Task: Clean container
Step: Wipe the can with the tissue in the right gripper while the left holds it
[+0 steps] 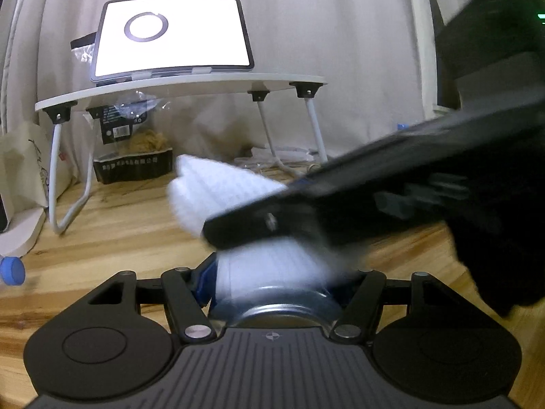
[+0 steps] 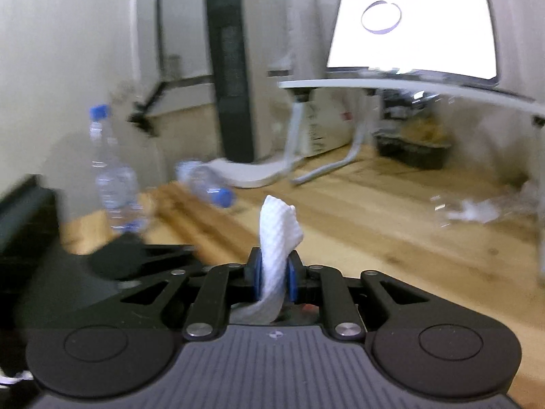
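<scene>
My left gripper [image 1: 276, 283] is shut on a clear glass container [image 1: 282, 303] with a metal-looking rim, held between its blue pads close to the camera. My right gripper [image 2: 274, 274] is shut on a white textured cloth [image 2: 277, 235] that stands up between its pads. In the left wrist view the right gripper's black body [image 1: 391, 191] reaches in from the right, blurred, with the white cloth [image 1: 218, 191] over and against the container's top. The container's inside is hidden by the cloth.
A wooden table top [image 2: 374, 225] lies below. A small white folding desk [image 1: 184, 85] with a lit tablet [image 1: 173, 34] stands at the back. An upright water bottle [image 2: 112, 173] and a lying one [image 2: 207, 184] are at the left. Crumpled plastic [image 2: 477, 209] lies right.
</scene>
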A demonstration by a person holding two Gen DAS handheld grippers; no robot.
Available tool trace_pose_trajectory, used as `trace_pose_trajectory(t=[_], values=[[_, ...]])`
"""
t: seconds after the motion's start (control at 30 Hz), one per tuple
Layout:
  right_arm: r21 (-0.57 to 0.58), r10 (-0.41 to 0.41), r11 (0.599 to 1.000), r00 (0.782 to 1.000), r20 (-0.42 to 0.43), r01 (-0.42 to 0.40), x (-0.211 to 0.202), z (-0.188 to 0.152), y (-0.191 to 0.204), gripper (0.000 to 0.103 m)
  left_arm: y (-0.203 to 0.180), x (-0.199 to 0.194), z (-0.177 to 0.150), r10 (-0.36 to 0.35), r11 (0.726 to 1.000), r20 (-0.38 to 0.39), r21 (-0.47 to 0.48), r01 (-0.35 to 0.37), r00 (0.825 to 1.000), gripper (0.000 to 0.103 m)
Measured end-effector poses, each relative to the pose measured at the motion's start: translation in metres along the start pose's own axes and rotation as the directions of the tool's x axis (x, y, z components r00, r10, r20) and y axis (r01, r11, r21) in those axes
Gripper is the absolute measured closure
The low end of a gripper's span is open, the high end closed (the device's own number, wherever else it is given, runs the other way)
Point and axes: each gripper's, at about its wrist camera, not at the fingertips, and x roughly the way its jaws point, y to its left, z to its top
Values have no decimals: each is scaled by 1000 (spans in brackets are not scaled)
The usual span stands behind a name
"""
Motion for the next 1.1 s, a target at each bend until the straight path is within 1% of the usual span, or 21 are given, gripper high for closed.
trace_pose_trajectory(t=[0.07,0.13,0.2,0.3,0.4,0.47,0.57,0.67,0.8,0.87,0.9,0.97,1.07,1.1], values=[[-15,49,999,999,-7,-49,-6,-2,11,85,-2,0,0,0,1000,0,8,0,1000,36],[-46,44,998,999,-15,-45,-9,-4,19,85,-2,0,0,-1,1000,1,12,1,1000,36],[-60,34,998,999,-19,-35,-9,-3,18,86,-2,0,0,-3,1000,1,13,3,1000,36],[-44,-22,999,1000,-1,22,-4,1,2,86,-2,-1,0,-2,1000,6,11,2,1000,36],[28,-66,997,998,15,65,3,6,-22,86,-2,-1,0,2,1000,10,9,-2,1000,36],[53,-104,993,994,15,103,7,7,-33,85,-1,-2,0,4,1000,12,4,-4,1000,36],[58,-123,991,992,15,122,9,6,-37,85,-1,-2,0,4,1000,11,1,-4,1000,36],[48,-71,996,997,15,71,4,1,-25,85,0,-1,0,2,1000,10,-4,-2,1000,36],[17,36,999,999,5,-36,-7,-2,0,85,1,-2,0,0,1000,13,-6,0,1000,36],[-15,43,999,999,-2,-43,-13,-3,10,85,0,-2,0,-1,1000,12,-3,1,1000,36],[-28,36,999,999,0,-36,-14,-4,11,85,0,-2,0,-1,1000,12,-3,2,1000,36],[-28,-4,1000,1000,16,4,-16,-3,4,85,1,-3,0,-2,1000,14,-8,2,1000,36],[12,-96,995,994,41,96,-16,-1,-19,85,2,-3,-1,1,1000,18,-12,-1,1000,37],[23,-122,992,992,44,121,-15,0,-26,82,2,-3,-1,2,1000,18,-14,-2,1000,37]])
